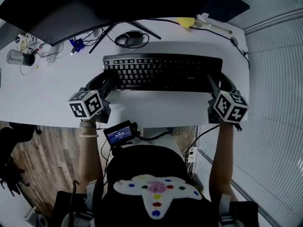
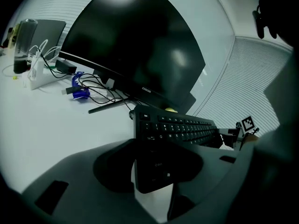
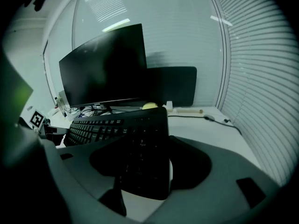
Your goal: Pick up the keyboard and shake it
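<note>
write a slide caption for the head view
Left claw and right claw grip the black keyboard by its ends at a white desk

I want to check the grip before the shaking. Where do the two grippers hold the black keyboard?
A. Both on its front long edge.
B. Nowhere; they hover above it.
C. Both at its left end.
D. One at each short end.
D: the left gripper clamps the left end of the keyboard, the right gripper its right end.
</note>
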A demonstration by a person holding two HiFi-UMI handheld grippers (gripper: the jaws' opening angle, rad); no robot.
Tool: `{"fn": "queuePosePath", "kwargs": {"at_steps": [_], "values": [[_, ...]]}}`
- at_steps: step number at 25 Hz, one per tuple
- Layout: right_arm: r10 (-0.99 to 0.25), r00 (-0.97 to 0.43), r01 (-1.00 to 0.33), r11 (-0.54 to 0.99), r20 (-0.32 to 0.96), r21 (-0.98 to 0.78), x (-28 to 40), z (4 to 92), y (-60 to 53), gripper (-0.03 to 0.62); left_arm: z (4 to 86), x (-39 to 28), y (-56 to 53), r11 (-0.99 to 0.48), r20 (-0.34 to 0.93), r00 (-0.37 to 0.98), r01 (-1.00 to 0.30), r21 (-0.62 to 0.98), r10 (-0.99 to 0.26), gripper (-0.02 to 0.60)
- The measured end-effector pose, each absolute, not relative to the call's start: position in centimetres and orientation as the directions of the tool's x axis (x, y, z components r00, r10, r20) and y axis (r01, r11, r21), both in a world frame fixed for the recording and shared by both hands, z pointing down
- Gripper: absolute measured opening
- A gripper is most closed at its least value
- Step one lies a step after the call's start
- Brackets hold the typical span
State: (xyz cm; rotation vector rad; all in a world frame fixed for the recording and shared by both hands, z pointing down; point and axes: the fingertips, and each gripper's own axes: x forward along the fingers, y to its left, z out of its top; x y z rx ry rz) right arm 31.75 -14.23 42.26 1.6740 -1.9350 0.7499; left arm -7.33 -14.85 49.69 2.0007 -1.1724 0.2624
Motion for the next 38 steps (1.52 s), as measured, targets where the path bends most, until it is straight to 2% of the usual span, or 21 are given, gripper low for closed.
{"fn": "queuePosePath", "kwargs": {"at_steps": [9, 17, 27, 38], "values": [[-0.850, 0.027, -0.980, 0.080, 0.525, 0.180, 31.8, 30.8, -12.5, 0.281, 47.4, -4.0, -16.4, -0.369, 0.313, 0.671, -0.671, 0.643, -0.673, 0.178], [-0.926, 0.123, -0.915, 0.034, 0.357, 0.401, 30.0, 21.6, -10.6, 0.281, 44.5, -1.7, -17.9, -0.461, 0.085, 0.714, -0.533, 0.710, -0.695, 0.176], [-0.977, 0.140, -0.799, -0.014, 0.163, 0.601, 26.2, 12.7, -7.4, 0.279, 40.7, 0.4, -18.8, -0.544, -0.113, 0.736, -0.379, 0.749, -0.668, 0.176], [-0.994, 0.112, -0.692, -0.086, -0.011, 0.717, 21.0, 7.5, -5.2, 0.279, 37.5, -0.1, -20.7, -0.613, -0.297, 0.686, -0.273, 0.741, -0.664, 0.176]]}}
